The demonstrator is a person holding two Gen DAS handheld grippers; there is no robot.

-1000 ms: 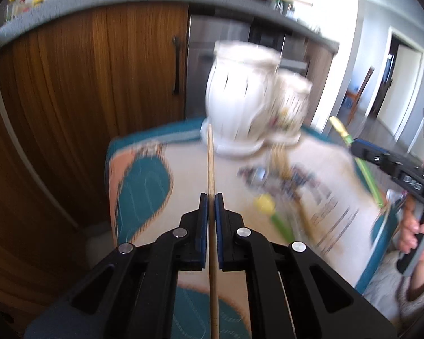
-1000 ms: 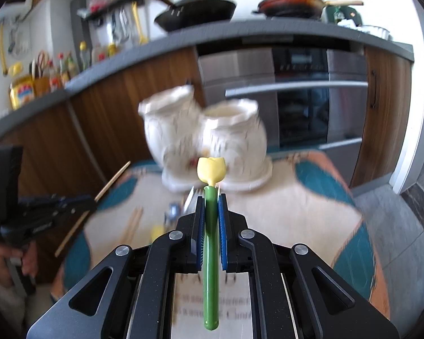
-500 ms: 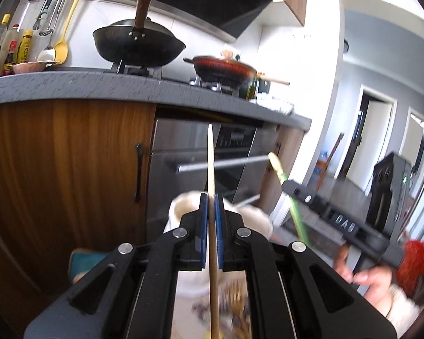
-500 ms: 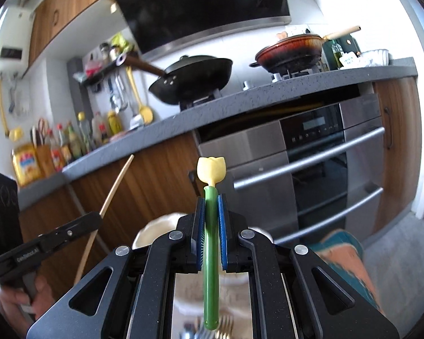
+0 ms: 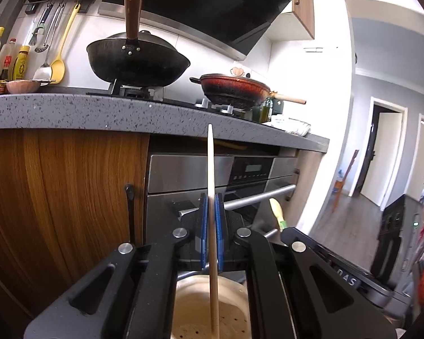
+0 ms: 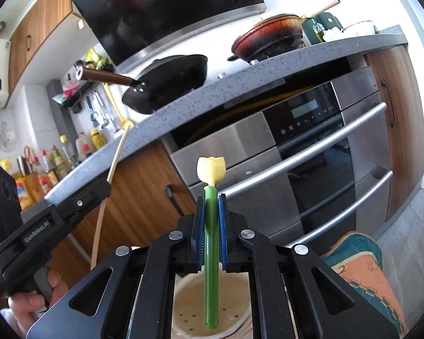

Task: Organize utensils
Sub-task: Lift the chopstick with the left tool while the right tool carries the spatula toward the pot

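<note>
My left gripper (image 5: 211, 197) is shut on a pale wooden chopstick (image 5: 211, 169) that stands upright between its blue pads, its lower end hanging over the mouth of a cream utensil holder (image 5: 195, 308) with holes in its floor. My right gripper (image 6: 211, 197) is shut on a green utensil handle with a yellow tulip-shaped end (image 6: 211, 169), also upright, its lower tip over a cream holder (image 6: 189, 302). In the right wrist view the left gripper (image 6: 99, 189) and its chopstick (image 6: 110, 178) show at the left, with a hand (image 6: 28, 308) on the grip. The right gripper's black body (image 5: 339, 265) shows at the lower right in the left wrist view.
Ahead runs a grey speckled counter (image 5: 70, 113) with a black wok (image 5: 138, 62) and a red pan (image 5: 234, 89). Below it sit a steel oven (image 6: 311, 163) and wooden cabinet doors (image 5: 56, 197). A teal and orange cloth (image 6: 361, 268) covers the table's right corner.
Both grippers rose and tilted up, so the views swung from the table and holders to the counter and stove. Each holder's mouth now sits right under its utensil's lower end. Both grips held.
</note>
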